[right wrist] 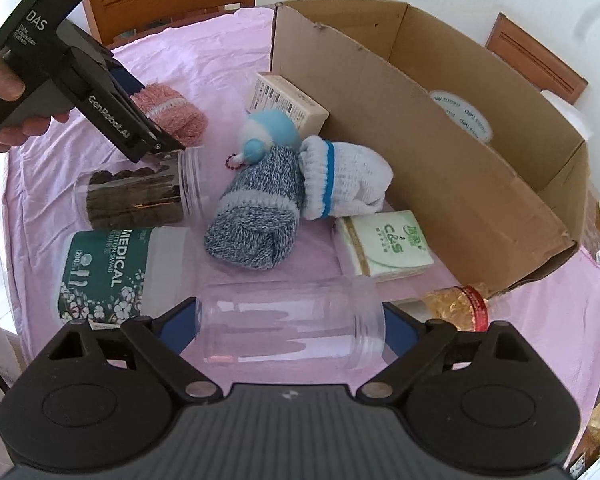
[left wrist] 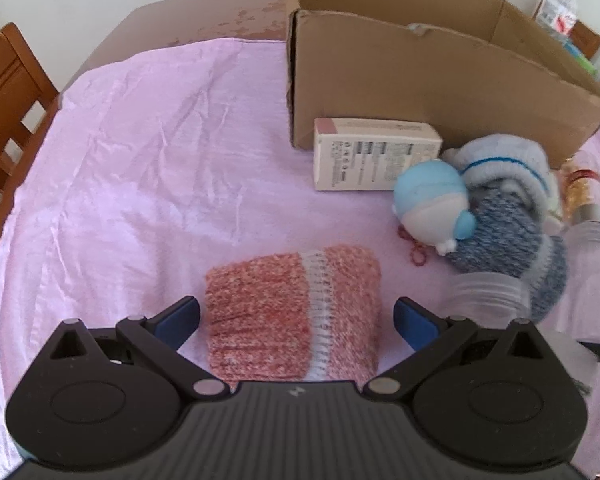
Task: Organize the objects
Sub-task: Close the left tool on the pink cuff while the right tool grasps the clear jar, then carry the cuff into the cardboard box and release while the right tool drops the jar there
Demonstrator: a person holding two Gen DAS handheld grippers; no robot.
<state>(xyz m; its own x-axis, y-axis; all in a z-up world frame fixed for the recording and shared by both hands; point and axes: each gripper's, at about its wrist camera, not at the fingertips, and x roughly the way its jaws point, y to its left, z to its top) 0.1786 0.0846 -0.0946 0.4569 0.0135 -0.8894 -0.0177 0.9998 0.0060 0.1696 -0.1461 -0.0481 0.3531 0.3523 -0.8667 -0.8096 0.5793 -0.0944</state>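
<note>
The left gripper [left wrist: 296,316] hangs over a folded pink sock [left wrist: 296,312], a nubbly knit with a pale ribbed band; its blue-padded jaws stand released on either side, a sliver of cloth showing between each pad and the knit. The right gripper [right wrist: 290,320] straddles a clear jar [right wrist: 292,326] lying on its side, smooth plastic with a threaded mouth. Its pads sit at the jar's two ends, but I cannot tell whether they press on it.

Everything lies on a crumpled pink cloth [left wrist: 140,152] over the counter. A rolled blue sock [right wrist: 256,216] of flecked knit lies mid-cloth, touching a white sock [right wrist: 348,184] with a blue stripe. A smooth round toy [right wrist: 270,132] in a blue cap leans on the blue roll. Behind it, a small cream carton [right wrist: 288,102] rests against the open cardboard box [right wrist: 440,152], whose corrugated walls are creased. A soft tissue pack [right wrist: 384,244] lies beside the box's front wall. To the left lie a jar of dark discs [right wrist: 140,196] and a green-labelled swab tub [right wrist: 108,272], both on their sides.
</note>
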